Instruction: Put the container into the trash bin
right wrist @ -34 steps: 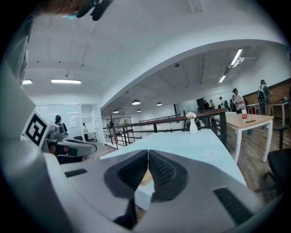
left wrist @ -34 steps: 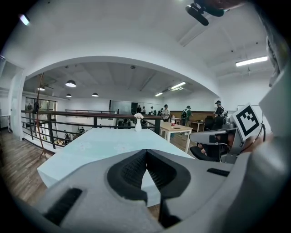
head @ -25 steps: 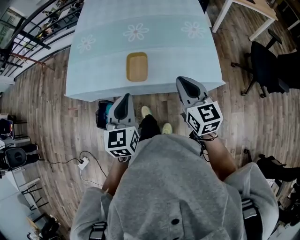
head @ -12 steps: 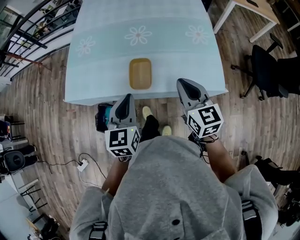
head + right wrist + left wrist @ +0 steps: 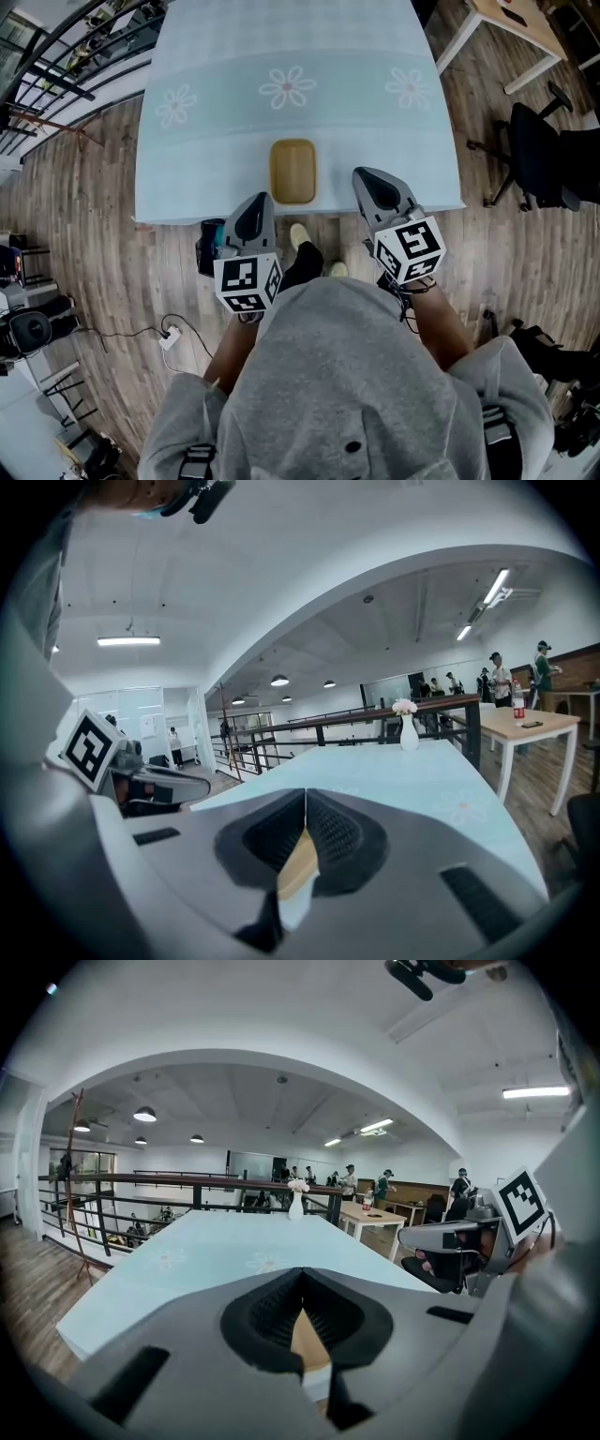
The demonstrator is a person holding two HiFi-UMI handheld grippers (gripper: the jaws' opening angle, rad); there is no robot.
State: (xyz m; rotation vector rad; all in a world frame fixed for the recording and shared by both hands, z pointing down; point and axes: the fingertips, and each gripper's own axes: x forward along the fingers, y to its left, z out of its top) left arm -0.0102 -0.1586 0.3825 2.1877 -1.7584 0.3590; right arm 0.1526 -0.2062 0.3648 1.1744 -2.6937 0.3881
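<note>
The long table [image 5: 234, 122] in its pale blue cloth is stretching away from the person. The left gripper [image 5: 255, 208] and right gripper [image 5: 367, 178] are hovering at its near edge, jaws pressed together and gripping nothing. The tan container [image 5: 293, 172] is lying on the cloth between their tips. A dark box [image 5: 210, 246], possibly the trash bin, is sitting on the floor below.

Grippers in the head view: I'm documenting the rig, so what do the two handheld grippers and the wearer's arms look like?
The left gripper and right gripper are matching grey, wedge-shaped shells tapering to dark tips. Each carries a white cube printed with black square markers. Their inner pads are black and ribbed. The person wears a grey hooded top.
</note>
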